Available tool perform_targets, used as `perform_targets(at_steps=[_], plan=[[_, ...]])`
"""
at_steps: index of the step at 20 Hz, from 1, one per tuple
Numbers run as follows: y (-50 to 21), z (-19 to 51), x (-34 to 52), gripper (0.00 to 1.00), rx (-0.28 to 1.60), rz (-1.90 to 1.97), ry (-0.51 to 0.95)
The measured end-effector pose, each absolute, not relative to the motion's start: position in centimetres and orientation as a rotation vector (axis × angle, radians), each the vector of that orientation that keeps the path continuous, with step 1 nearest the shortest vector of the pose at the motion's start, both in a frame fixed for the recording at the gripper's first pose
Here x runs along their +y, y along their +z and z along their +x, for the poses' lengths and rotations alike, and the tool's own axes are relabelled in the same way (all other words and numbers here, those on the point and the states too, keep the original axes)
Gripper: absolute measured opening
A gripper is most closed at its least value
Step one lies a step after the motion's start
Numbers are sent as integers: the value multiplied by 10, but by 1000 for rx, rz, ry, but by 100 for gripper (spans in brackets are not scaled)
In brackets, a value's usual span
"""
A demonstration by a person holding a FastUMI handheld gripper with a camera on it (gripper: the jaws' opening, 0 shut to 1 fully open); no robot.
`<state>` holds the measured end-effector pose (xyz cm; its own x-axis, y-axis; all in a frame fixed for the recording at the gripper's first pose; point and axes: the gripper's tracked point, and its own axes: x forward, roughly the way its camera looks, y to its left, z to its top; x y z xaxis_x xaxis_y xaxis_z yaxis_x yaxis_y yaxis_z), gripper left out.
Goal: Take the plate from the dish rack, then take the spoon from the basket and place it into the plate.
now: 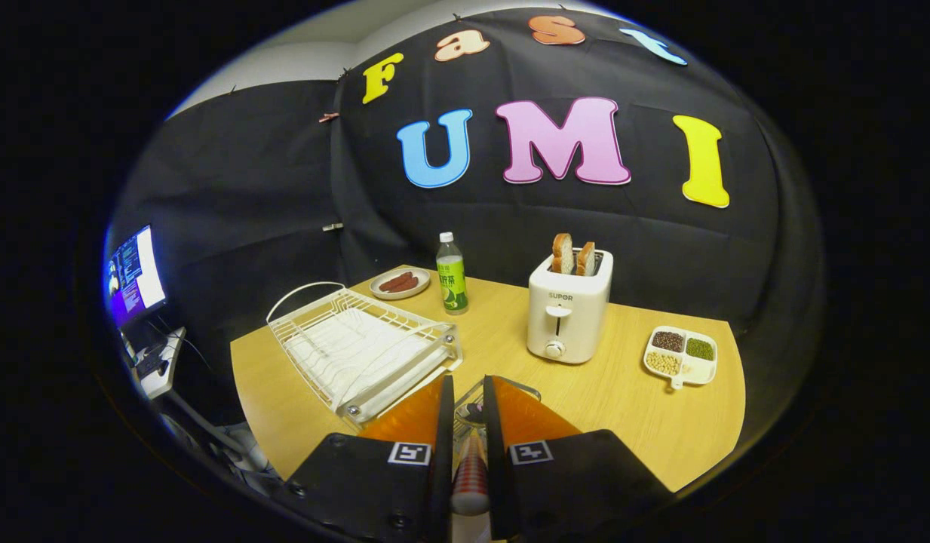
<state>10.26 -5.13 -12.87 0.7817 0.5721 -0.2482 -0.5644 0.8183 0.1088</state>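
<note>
Gripper (468, 422): while your fingers pinch narrowly on the spoon (471, 471), lift straight out of the basket (510, 388).
Dish rack (363, 351): just beyond, bare of plates.
Plate: not seen; find it before setting down.

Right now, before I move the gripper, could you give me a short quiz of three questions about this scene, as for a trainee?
1. True or false: the toaster holds two slices of bread.
2. What stands between the plate of sausages and the toaster? A) a cup B) a bottle C) a kettle
3. Fill in: the gripper is closed on a striped ____, with the wire basket just ahead of its fingers.
Key: 1 true; 2 B; 3 handle.
</note>
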Motion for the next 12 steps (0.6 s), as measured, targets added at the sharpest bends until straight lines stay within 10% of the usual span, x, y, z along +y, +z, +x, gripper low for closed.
perform_targets(at_steps=[12], plan=[[-153, 15, -18, 23, 357, -48, 848]])
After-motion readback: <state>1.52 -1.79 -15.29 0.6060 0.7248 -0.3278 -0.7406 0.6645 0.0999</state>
